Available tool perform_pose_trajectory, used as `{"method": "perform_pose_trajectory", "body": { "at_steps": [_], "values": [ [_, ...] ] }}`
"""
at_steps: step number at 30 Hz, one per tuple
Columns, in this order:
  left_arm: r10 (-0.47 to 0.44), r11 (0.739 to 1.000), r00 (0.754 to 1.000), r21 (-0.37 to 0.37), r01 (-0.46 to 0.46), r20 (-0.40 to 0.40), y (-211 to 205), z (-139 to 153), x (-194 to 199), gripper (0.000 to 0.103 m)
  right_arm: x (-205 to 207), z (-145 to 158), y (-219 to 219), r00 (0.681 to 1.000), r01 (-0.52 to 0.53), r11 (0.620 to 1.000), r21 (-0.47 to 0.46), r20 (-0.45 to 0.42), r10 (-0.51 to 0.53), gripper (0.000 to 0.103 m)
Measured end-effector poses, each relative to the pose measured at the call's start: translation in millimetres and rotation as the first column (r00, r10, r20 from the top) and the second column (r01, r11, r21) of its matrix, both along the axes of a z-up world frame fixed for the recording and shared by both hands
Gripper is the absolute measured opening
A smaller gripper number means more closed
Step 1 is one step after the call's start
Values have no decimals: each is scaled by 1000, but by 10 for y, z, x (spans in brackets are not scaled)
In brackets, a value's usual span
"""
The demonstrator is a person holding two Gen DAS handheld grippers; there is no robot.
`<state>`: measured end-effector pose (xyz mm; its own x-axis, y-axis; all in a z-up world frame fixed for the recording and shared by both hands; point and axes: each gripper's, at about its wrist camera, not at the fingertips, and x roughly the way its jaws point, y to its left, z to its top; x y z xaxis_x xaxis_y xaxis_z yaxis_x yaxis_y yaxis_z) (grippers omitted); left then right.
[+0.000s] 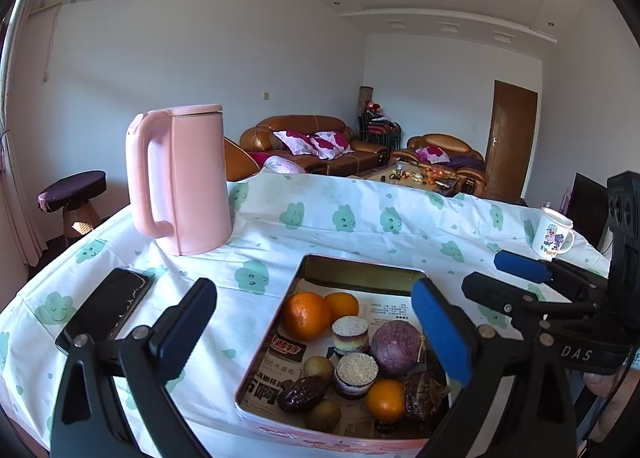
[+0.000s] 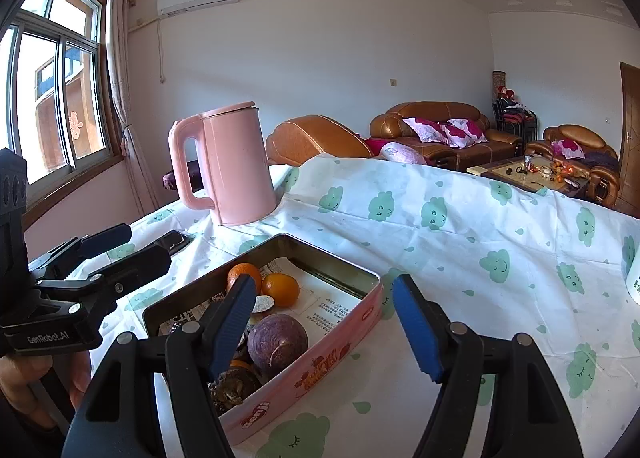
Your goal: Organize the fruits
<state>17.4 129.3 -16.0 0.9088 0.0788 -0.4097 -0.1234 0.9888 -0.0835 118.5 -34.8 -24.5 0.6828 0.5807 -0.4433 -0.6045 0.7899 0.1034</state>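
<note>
Left wrist: hand-held gripper (image 1: 316,322) wide, empty.

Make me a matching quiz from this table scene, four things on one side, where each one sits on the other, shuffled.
Things:
1. kettle
2. phone
3. mug
4. purple fruit

Places:
A. inside the pink tin
B. far right edge of the cloth
C. upright behind the tin, to its left
D. flat on the cloth, in front of the kettle

Pairs: 1-C, 2-D, 3-B, 4-A
</note>
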Motion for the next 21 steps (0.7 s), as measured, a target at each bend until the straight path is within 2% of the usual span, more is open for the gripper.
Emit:
{"method": "perform_pose_trajectory", "body": {
  "at_steps": [21],
  "values": [
    [-8,1000,1000,3,8,6,-68,31,-42,103,-105,78,-165,999,33,999,29,25,-33,77]
  ]
}}
